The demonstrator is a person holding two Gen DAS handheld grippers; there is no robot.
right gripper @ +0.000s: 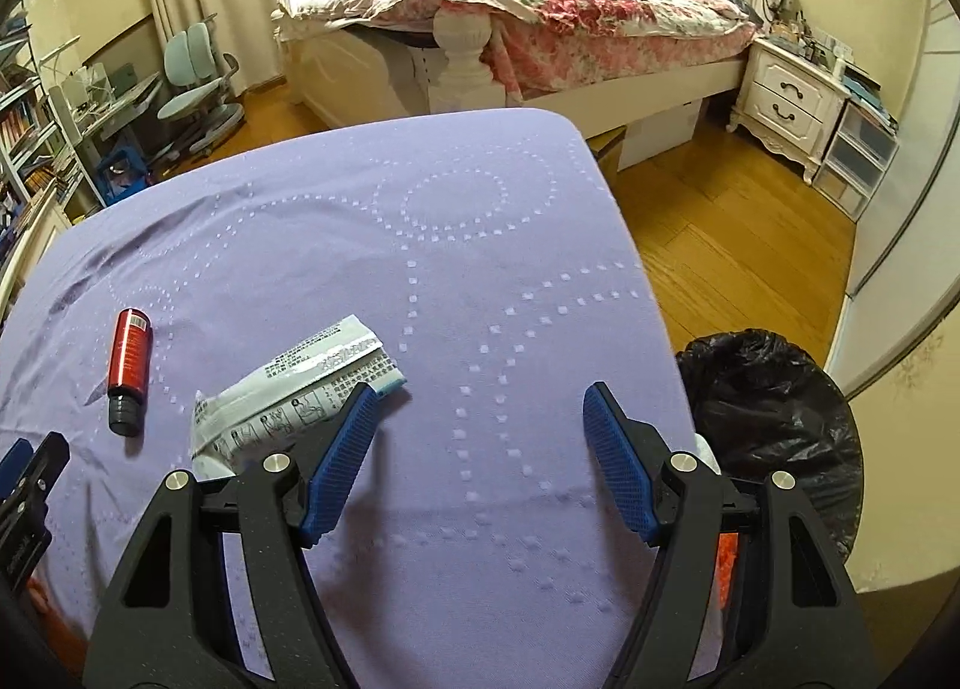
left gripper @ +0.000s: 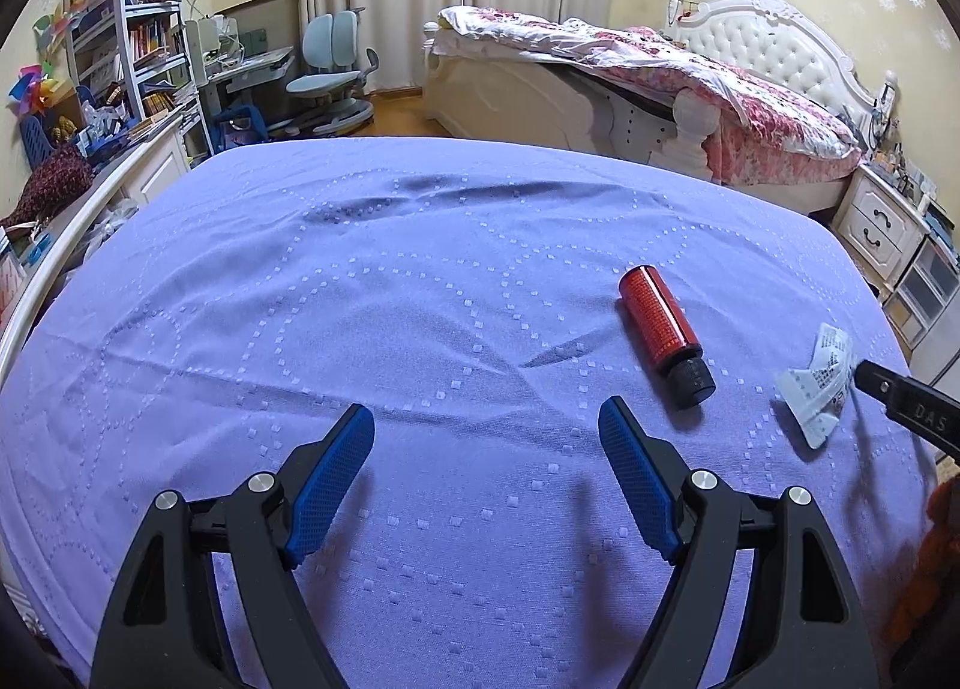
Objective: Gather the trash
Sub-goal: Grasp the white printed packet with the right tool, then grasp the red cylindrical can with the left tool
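A bin lined with a black bag (right gripper: 774,419) stands beside the purple-covered table (right gripper: 420,245). The crumpled white printed wrapper (right gripper: 294,389) lies slantwise near the right gripper (right gripper: 480,431). The red bottle (left gripper: 663,326) lies flat, black cap toward the camera. The left gripper (left gripper: 486,437) also gapes, empty

**Colours on that purple bed, quick rundown**

The bedsheet (right gripper: 372,245) was lilac with raised dotted circles and lines. The little bottle (right gripper: 128,368) was red with a black cap. The wrapper (right gripper: 282,389) was white with black print and a blue corner. Both tongs had black frames with blue textured pads (left gripper: 336,479). The bin bag (right gripper: 774,407) was glossy black.
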